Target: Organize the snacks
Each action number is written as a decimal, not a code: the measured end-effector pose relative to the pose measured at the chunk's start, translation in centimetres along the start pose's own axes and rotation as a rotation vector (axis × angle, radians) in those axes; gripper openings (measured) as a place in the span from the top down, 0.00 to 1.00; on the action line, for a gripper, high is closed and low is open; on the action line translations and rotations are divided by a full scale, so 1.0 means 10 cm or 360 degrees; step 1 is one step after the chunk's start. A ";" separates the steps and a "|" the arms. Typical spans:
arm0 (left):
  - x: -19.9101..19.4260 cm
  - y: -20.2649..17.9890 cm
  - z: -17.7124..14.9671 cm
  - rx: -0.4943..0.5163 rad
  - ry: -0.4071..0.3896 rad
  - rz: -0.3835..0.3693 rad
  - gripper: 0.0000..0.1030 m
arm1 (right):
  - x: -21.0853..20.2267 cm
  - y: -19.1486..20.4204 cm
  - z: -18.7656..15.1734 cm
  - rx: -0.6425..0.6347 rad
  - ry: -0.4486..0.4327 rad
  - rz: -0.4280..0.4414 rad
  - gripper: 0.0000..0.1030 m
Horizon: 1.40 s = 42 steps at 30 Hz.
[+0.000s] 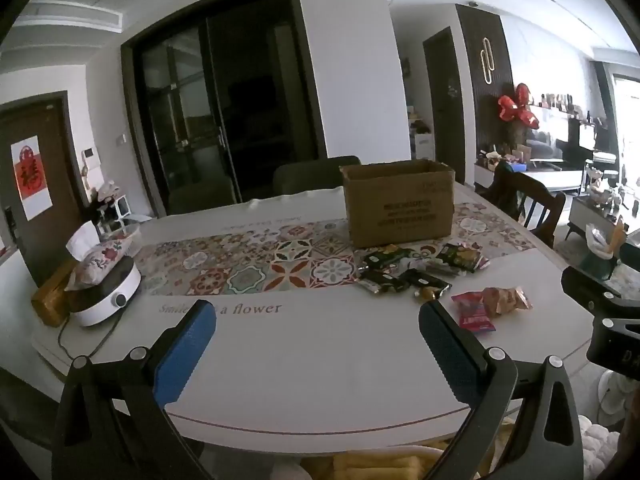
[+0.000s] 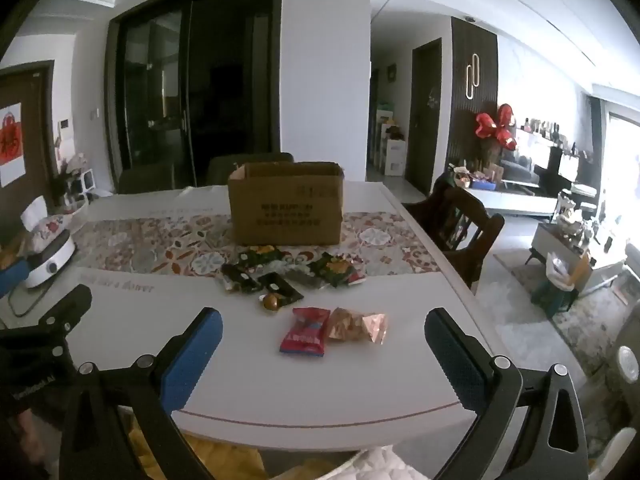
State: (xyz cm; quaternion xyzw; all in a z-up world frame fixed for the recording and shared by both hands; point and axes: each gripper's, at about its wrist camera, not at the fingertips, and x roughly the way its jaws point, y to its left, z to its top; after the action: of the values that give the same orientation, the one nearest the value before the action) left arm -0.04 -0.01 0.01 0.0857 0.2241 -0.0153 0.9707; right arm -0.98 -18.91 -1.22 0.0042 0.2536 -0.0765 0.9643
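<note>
Right wrist view: left gripper [image 2: 60, 320] at the edge, jaws wide and empty; dark green snack packets [image 2: 280, 276] lie before the cardboard box [image 2: 286, 208]; red packet [image 2: 306, 332] touches gold packet [image 2: 356, 326]; right gripper [image 2: 324, 352] gapes empty.

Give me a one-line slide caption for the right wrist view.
Open right tongs hover over the table, facing scattered snack packets and an open cardboard box.
</note>
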 end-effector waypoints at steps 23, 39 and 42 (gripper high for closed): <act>-0.01 -0.02 0.03 0.0016 -0.0013 -0.0045 0.00 | 0.02 -0.01 0.01 0.0002 -0.0002 0.0003 0.01; 0.01 0.00 0.06 0.0011 -0.0023 -0.0040 0.00 | 0.02 -0.01 0.03 -0.0001 -0.0010 0.0002 0.01; 0.01 0.00 0.05 0.0011 -0.0024 -0.0040 0.00 | 0.03 -0.01 0.03 -0.0001 -0.0012 -0.0001 0.01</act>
State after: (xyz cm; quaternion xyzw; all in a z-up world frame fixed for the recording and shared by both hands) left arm 0.24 -0.12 0.44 0.0862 0.2177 -0.0288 0.9718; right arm -0.64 -19.10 -1.09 0.0036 0.2499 -0.0767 0.9652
